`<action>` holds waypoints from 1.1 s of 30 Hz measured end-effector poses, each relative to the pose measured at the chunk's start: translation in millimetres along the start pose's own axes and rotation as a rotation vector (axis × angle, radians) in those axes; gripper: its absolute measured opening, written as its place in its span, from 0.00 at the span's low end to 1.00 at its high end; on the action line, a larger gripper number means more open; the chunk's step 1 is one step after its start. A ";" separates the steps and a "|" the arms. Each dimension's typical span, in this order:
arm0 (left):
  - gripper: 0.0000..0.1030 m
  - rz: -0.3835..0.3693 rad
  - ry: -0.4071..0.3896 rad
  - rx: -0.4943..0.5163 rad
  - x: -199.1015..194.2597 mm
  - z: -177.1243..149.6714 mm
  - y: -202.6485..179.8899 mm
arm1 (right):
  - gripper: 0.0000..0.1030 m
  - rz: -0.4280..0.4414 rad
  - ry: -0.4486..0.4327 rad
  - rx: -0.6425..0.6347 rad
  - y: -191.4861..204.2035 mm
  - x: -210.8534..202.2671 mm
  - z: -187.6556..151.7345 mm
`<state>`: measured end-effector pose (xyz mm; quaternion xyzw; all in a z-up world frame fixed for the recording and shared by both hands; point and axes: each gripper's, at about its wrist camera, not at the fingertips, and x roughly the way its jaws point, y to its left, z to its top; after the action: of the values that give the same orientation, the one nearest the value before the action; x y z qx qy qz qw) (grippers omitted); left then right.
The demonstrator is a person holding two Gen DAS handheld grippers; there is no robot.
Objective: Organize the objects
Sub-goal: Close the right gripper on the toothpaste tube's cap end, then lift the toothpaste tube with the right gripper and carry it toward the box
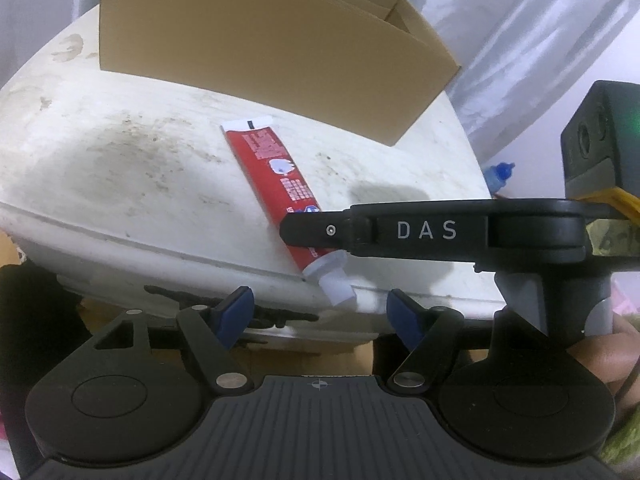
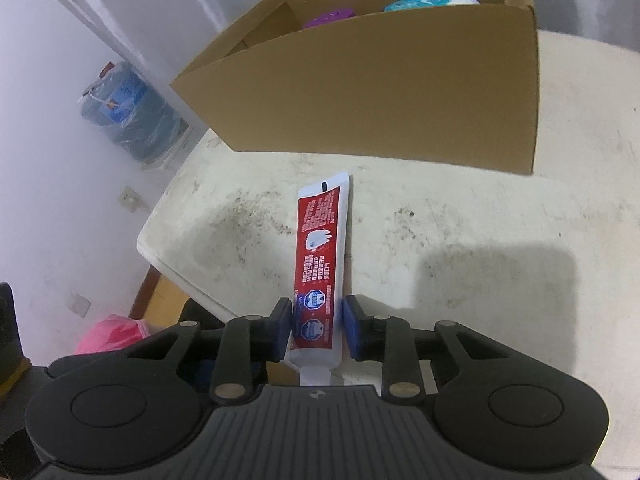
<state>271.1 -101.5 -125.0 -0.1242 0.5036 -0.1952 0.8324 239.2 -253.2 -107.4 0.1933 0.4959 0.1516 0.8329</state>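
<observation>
Right wrist view shows a red toothpaste tube (image 2: 318, 264) lying flat on the stained white desk (image 2: 480, 220), its white cap end (image 2: 314, 376) toward the camera and its crimped white tail pointing at a cardboard box (image 2: 380, 92). The right gripper (image 2: 316, 326) straddles the tube near the cap end: the left blue pad (image 2: 285, 326) sits against the tube's edge, while the right pad (image 2: 352, 328) stands just beside the other edge with a thin gap visible, so the fingers are partly closed around the tube, not yet clamped on it. The tube rests close to the desk's front edge, just in front of the box.

Inside the open box, a purple object (image 2: 328, 16) and a teal-and-white object (image 2: 432, 0) show above the rim.

From the left wrist view, the same tube (image 1: 276, 184) lies diagonally, its cap (image 1: 334, 280) overhanging the desk edge, with the right gripper's black finger (image 1: 316, 230) crossing it. The left gripper (image 1: 320, 316) hangs below and in front of the desk edge, its blue-tipped fingers spread wide and holding nothing. A person's hand (image 1: 612, 356) grips the handle at the right.
</observation>
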 end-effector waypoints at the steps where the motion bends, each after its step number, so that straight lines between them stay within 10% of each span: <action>1: 0.71 -0.004 -0.001 0.000 -0.4 -0.6 0.1 | 0.29 0.005 0.003 0.010 -1.1 -0.7 -0.8; 33: 0.28 -0.095 0.070 -0.055 11.2 -4.5 7.0 | 0.31 0.163 0.093 0.290 -31.7 -2.3 -26.1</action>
<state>273.1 -100.3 -138.7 -0.1637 0.5310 -0.2247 0.8005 217.0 -277.6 -131.9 0.3439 0.5332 0.1541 0.7574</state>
